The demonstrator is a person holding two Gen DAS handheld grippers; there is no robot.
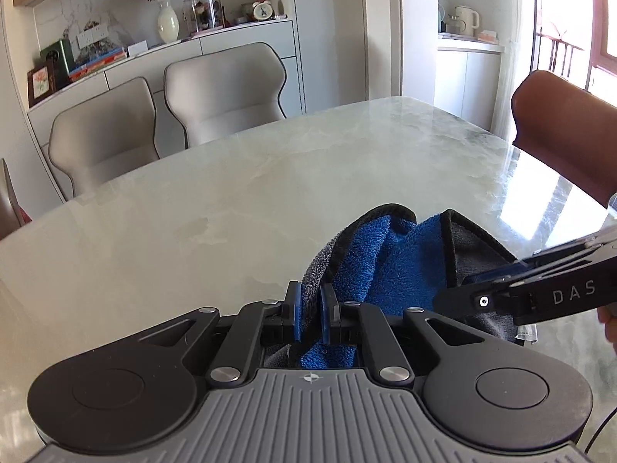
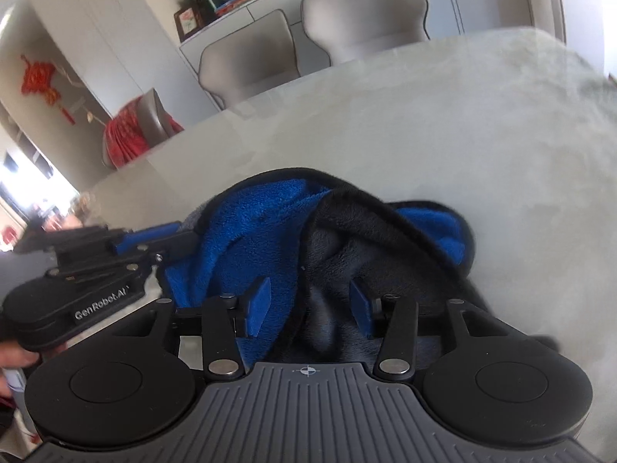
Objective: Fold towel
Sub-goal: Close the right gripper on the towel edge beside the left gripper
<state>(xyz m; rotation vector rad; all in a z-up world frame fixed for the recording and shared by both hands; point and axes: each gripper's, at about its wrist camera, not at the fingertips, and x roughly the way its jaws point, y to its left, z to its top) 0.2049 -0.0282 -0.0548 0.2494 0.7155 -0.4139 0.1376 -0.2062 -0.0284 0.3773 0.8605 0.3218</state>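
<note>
A towel, blue on one side and grey on the other with a black hem, lies bunched on the pale marble table. My left gripper is shut on a grey edge of the towel. My right gripper is open, its blue pads either side of a grey fold of the towel without pinching it. The right gripper also shows in the left wrist view against the towel's right side. The left gripper shows in the right wrist view at the towel's left edge.
Two grey chairs stand at the table's far side, before a white sideboard with a vase, books and ornaments. A brown chair back is at the right. A chair with red cloth stands at the left end.
</note>
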